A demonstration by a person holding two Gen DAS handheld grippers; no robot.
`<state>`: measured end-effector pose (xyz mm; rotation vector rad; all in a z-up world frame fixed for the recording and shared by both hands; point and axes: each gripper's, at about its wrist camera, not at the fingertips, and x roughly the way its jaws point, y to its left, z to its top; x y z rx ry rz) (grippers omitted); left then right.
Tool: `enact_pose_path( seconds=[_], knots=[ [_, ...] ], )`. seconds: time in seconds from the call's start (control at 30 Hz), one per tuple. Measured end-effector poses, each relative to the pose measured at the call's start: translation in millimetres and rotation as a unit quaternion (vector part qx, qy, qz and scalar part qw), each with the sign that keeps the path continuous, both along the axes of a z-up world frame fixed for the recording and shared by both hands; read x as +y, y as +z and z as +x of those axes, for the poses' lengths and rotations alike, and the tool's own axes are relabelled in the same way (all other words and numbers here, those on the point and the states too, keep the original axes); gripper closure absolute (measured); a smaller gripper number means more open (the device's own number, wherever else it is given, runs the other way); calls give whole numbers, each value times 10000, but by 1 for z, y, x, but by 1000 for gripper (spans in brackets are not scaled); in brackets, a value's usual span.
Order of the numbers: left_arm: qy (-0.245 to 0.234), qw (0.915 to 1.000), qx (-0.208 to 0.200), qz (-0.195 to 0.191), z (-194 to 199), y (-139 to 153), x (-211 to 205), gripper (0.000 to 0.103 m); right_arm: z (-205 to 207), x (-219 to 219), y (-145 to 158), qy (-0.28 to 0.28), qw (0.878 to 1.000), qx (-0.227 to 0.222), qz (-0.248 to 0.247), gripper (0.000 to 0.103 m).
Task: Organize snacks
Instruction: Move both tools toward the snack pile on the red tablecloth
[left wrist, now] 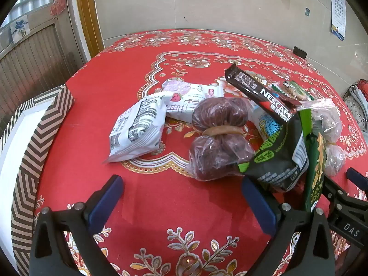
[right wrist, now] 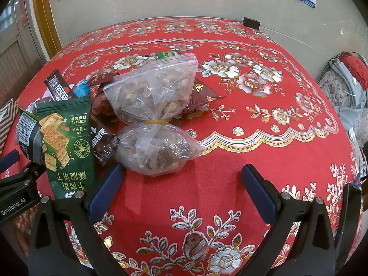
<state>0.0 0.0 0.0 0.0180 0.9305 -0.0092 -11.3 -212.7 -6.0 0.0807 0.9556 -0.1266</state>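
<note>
Covering the table [left wrist: 96, 105] is a red cloth with gold and silver flowers, set against a beige tiled wall [left wrist: 230, 4] where a calendar [left wrist: 338, 18] hangs; a wooden door frame [left wrist: 87, 18] stands to the left. A chevron-striped box [left wrist: 34, 142] sits at the table's left edge. The snacks lie heaped mid-table: a black stick reading "NESCAFE" [left wrist: 260, 92], a white strawberry-printed packet [left wrist: 191, 101], a white black-printed packet [left wrist: 135, 128], a banded clear bag of dark red fruit [left wrist: 218, 135], a banded clear bag of walnuts [right wrist: 156, 112] and brown wrappers [right wrist: 202, 94]. A green cracker packet [right wrist: 66, 142] with Chinese print stands between the two grippers. The left gripper [left wrist: 181, 200], marked "GenRobot.AI", has its jaws spread and empty; the right gripper [right wrist: 181, 188] likewise, just before the walnut bag. Bare cloth stretches right and toward the far edge.
</note>
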Motion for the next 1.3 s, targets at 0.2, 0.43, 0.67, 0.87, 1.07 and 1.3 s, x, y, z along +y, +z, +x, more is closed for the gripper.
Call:
enact_pose_path(
  seconds=[0.2,0.43,0.67,0.87,1.07,1.3],
  knots=[
    [-136,9999,63,9,0,1,0,0,0,0,0,65,10000,52,-3,0],
    [-227,9997,-17,112,-7,16,18,0,-32,1,22,198,9994,-127,-241,0],
    [-202,9995,-233,-35,-5,47,29,0,-43,11,57,579,9967,-572,-1,0],
    [-314,9993,-161,-73,-3,48,26,0,-43,31,63,855,9939,-691,83,1],
    [-381,9992,-52,-112,6,45,16,0,-44,40,63,996,9925,-700,64,1],
    [-336,9993,-89,-102,9,44,15,0,-42,44,62,1107,9913,-692,155,1]
  ],
)
